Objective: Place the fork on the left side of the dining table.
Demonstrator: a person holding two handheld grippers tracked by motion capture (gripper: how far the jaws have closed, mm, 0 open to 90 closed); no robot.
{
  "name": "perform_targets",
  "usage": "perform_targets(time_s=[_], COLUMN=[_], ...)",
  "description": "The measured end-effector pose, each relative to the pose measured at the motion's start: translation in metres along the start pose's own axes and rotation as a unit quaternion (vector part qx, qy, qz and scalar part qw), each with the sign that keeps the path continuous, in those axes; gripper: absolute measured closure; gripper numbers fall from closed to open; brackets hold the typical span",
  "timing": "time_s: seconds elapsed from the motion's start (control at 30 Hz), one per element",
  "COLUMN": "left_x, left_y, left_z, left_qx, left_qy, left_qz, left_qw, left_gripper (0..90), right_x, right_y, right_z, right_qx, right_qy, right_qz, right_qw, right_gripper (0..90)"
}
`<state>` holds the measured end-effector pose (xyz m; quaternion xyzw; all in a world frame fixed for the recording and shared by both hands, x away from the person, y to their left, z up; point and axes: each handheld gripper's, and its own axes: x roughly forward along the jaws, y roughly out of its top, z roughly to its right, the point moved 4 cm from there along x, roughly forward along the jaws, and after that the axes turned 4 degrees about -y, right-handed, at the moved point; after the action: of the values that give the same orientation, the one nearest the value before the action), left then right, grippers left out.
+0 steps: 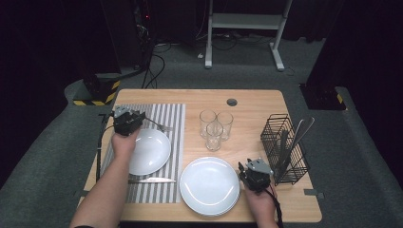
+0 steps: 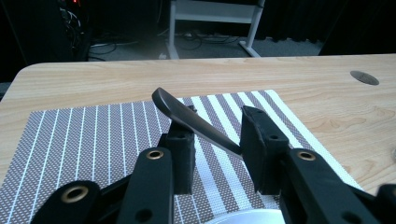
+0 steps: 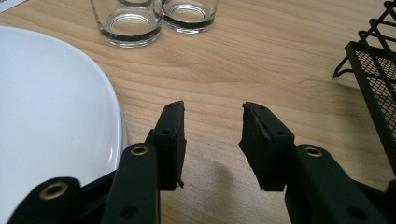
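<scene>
My left gripper (image 1: 129, 116) (image 2: 217, 123) hovers over the far left part of the striped placemat (image 1: 166, 116) (image 2: 84, 135). It is shut on a fork (image 1: 161, 127), whose dark handle (image 2: 187, 116) runs slantwise between the jaws. A small white plate (image 1: 149, 151) lies on the mat just in front of it, and its rim (image 2: 243, 217) shows under the jaws. My right gripper (image 1: 249, 167) (image 3: 212, 119) stands open above bare wood, between the large white plate (image 1: 209, 185) (image 3: 51, 102) and the black wire cutlery basket (image 1: 283, 147) (image 3: 373, 79). Nothing is between its jaws.
Three clear glasses (image 1: 216, 126) (image 3: 128, 23) stand together at mid table. A knife (image 1: 152, 180) lies on the mat below the small plate. The basket holds several utensils (image 1: 297, 133). A round cable hole (image 1: 232, 102) (image 2: 364, 78) sits near the far edge.
</scene>
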<state>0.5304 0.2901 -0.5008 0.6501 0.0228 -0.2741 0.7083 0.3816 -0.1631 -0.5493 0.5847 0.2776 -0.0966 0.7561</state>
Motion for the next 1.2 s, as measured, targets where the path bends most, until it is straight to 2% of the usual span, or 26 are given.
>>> perform_targets(time_s=[0.5,1.2], left_x=[-0.001,-0.003], left_y=[-0.003,-0.015], left_z=[-0.003,-0.013], left_qx=[0.005,-0.014], left_qy=[-0.014,-0.014], left_qz=[0.003,0.006], left_qw=[0.9999,0.9998], left_gripper=[63.9,60.1], right_x=[0.001,0.001], right_y=[0.000,0.000], right_z=[-0.002,-0.003], right_qx=[-0.009,-0.016], right_qy=[-0.004,-0.005], right_qz=[-0.003,-0.005], right_qw=[1.0000,0.9999], right_gripper=[59.6,59.6])
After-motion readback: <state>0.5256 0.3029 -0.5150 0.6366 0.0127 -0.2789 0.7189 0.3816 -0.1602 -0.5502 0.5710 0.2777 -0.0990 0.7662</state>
